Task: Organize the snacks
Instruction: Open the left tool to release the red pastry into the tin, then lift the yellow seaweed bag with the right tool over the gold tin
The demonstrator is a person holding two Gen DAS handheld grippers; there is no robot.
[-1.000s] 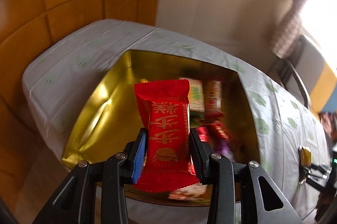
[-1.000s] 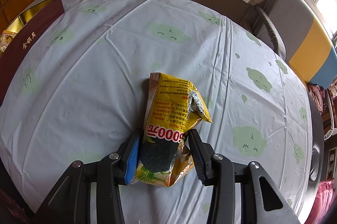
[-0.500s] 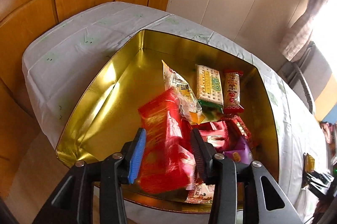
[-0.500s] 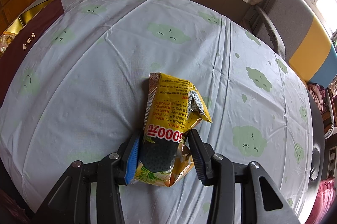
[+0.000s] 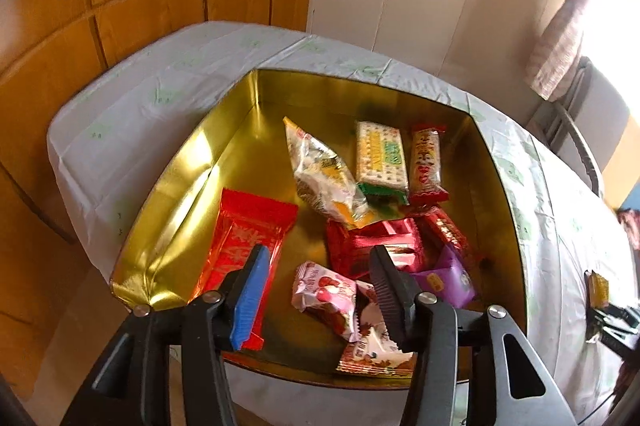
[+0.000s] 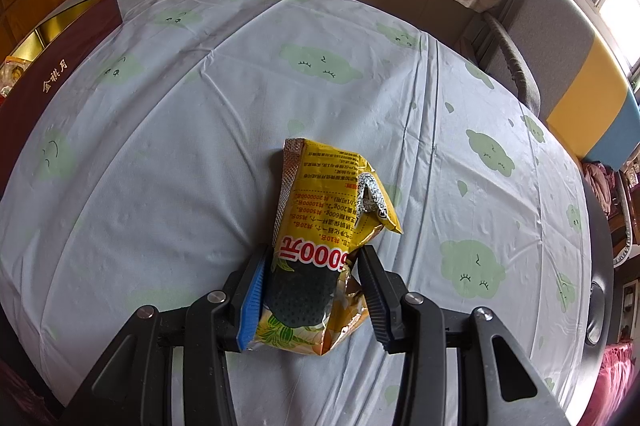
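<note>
- Red snack packet (image 5: pixel 244 246): shiny foil with gold printing and crimped ends, lying flat on the floor of the gold box (image 5: pixel 192 181), near its left wall.
- Left gripper (image 5: pixel 320 290): hovering over the box, jaws opening, nothing pressed between them; red packet below and behind the blue left pad, free of both pads.
- Other wrapped snacks piled in the right half of the box: a clear bag, a cracker pack, red bars, a purple packet, pink-and-white packets.
- Yellow snack bag (image 6: pixel 320 246): crinkled, torn silver top corner, dark patch and green leaves low down.
- Right gripper (image 6: pixel 310 294): clamped on the bag's lower part, bag resting on the table (image 6: pixel 160 153) with its cloud-print cloth.
- Readable upside down on the bag: "5000元"; smaller print too fine to read.
- Maroon outer side of the box at far left, gold characters, unclear.
</note>
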